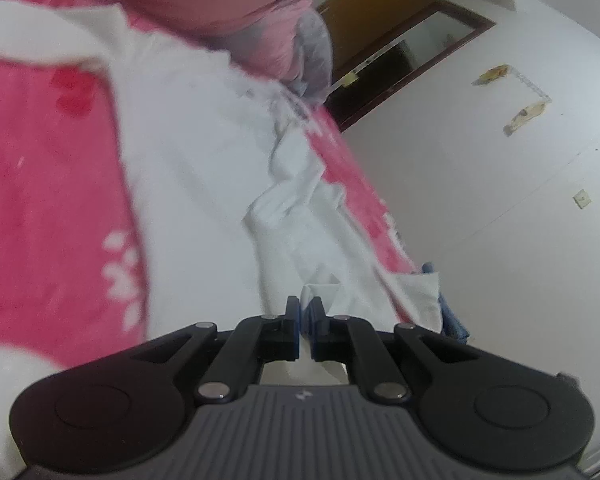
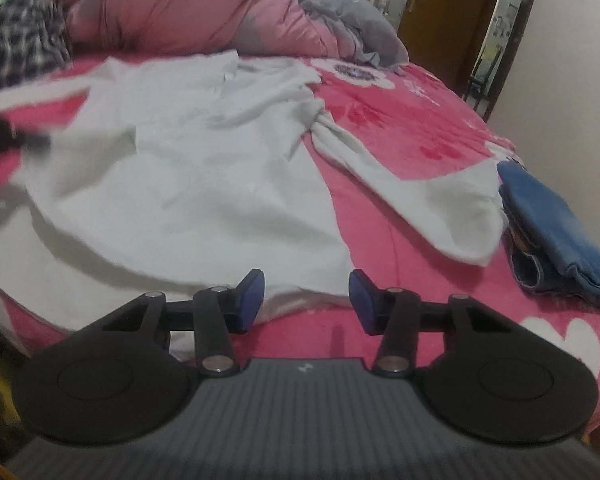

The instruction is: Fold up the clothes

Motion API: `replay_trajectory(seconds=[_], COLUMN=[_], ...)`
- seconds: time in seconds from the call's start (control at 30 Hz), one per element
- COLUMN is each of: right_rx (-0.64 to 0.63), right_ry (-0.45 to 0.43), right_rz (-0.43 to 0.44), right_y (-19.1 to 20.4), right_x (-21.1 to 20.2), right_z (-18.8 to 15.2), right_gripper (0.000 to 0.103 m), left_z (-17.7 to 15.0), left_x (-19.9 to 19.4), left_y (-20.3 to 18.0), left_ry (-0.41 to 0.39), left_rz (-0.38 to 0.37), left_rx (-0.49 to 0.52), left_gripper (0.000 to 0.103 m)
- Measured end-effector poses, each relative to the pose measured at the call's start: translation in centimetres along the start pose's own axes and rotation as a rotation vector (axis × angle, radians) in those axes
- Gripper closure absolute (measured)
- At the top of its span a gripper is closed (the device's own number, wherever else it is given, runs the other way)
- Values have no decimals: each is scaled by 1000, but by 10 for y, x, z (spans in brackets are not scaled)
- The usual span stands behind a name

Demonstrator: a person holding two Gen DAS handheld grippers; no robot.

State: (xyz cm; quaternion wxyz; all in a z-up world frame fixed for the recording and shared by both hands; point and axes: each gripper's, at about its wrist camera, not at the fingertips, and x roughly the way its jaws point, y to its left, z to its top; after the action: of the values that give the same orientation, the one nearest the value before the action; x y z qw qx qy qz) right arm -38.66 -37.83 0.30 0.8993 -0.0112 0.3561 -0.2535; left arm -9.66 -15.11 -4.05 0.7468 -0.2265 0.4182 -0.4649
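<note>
Pinching a fold of the white shirt [image 1: 204, 184] between its blue pads, the left tool [image 1: 305, 312] is closed tight on the cloth and points gently downward along the bed [image 1: 40, 184], its view tilted so the wall and wooden door [image 1: 380, 12] lean across the right side. The fabric rises in a crumpled ridge from the pads toward the far end of the garment. The right tool [image 2: 306, 296] tilts more steeply down at the near edge of the bed, its jaws standing partly apart with nothing between them; the shirt's near hem lies just beyond its fingertips, not gripped. In the right wrist view the shirt lies spread across the pink flowered blanket [image 2: 400, 120], one sleeve reaching right toward folded blue jeans [image 2: 556, 224] at the bed's right edge. Pink bedding [image 2: 180, 4] is heaped at the far end. A small pale logo sits on each tool's ribbed grey body, too small to read.
</note>
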Motion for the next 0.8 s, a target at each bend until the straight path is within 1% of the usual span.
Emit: replay_trajectory(seconds=[0.1, 0.17, 0.23, 0.27, 0.33, 0.5, 0.53, 0.57, 0.67, 0.73, 0.8], right_rx=[37, 106, 187, 223, 285, 418, 443, 454, 458, 485, 536], right_ry=[4, -2, 2, 6, 14, -34, -44, -47, -42, -62, -105], right_rz=[-16, -8, 11, 21, 52, 150, 170, 177, 171, 188, 231], right_y=[-8, -19, -32, -37, -46, -58, -60, -61, -60, -63, -69], right_x=[2, 1, 3, 6, 14, 26, 28, 30, 36, 35, 29], right_z=[-8, -14, -22, -27, -34, -37, -37, -36, -35, -35, -34], right_gripper=[59, 64, 67, 70, 78, 81, 84, 89, 99, 103, 103], left_z=[9, 12, 12, 11, 9, 6, 7, 7, 9, 9, 10], left_x=[0, 0, 1, 1, 0, 1, 0, 0, -1, -2, -2], left_y=[-8, -10, -10, -10, -9, -7, -7, -7, -7, -7, -6], left_ry=[-25, -34, -35, -33, -27, -18, -19, -21, -26, -29, -31], left_rz=[-5, -3, 1, 4, 11, 27, 29, 31, 35, 36, 37], left_rx=[13, 15, 15, 14, 12, 4, 3, 2, 3, 2, 0], left_gripper=[98, 98, 98, 98, 98, 98, 98, 98, 98, 98, 98])
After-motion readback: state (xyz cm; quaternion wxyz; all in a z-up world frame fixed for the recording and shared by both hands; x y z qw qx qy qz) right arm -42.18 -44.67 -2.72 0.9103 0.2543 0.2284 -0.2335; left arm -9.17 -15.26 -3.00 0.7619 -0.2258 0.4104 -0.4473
